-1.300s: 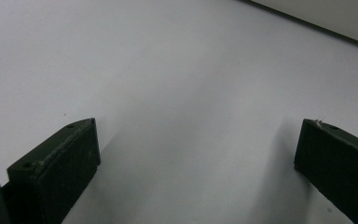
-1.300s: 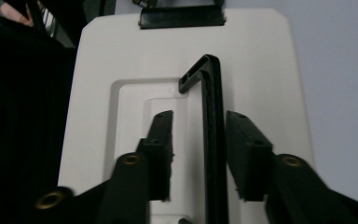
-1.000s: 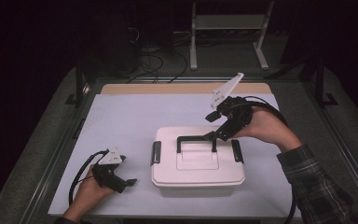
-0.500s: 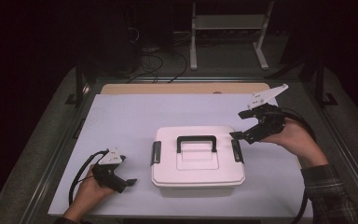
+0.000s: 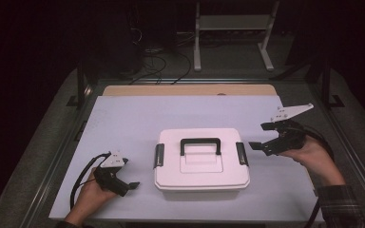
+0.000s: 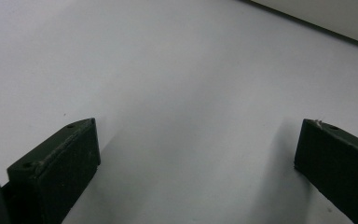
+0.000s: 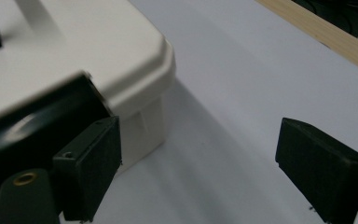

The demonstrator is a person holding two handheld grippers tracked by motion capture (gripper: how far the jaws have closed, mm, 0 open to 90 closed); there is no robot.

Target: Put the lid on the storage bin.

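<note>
We see a white rectangular plastic storage box (image 5: 202, 164) with a black carry handle (image 5: 200, 144) lying flat on its lid and a black side latch at each short end, left latch (image 5: 158, 156) and right latch (image 5: 242, 153). It sits on the pale lavender desk (image 5: 138, 118), about midway between the left and right edges and nearer the front edge than the back. Lid is on; both latches lie flat against the ends.

Right gripper (image 5: 265, 137): held in the person's right hand (image 5: 316, 159), just off the box's right end, level with the right latch and close to it but not touching as far as we can tell. Fingers apart, nothing between them; they have just been opening. In the right gripper view the gripper (image 7: 200, 163) has one finger (image 7: 91, 163) next to the box's rounded corner (image 7: 135, 60) and black latch (image 7: 32, 130), the other finger (image 7: 324, 163) over bare desk. Grey three-cornered plate on top tilts up toward the right edge.

Left gripper (image 5: 132, 186): in the left hand (image 5: 89, 197) near the front-left corner of the desk, resting low, pointing toward the box, well short of it. In the left gripper view the gripper (image 6: 196, 158) has fingers (image 6: 58, 168) wide apart, bare desk surface between them.

A strip of bare wood (image 5: 190, 90) runs along the desk's back edge.
</note>
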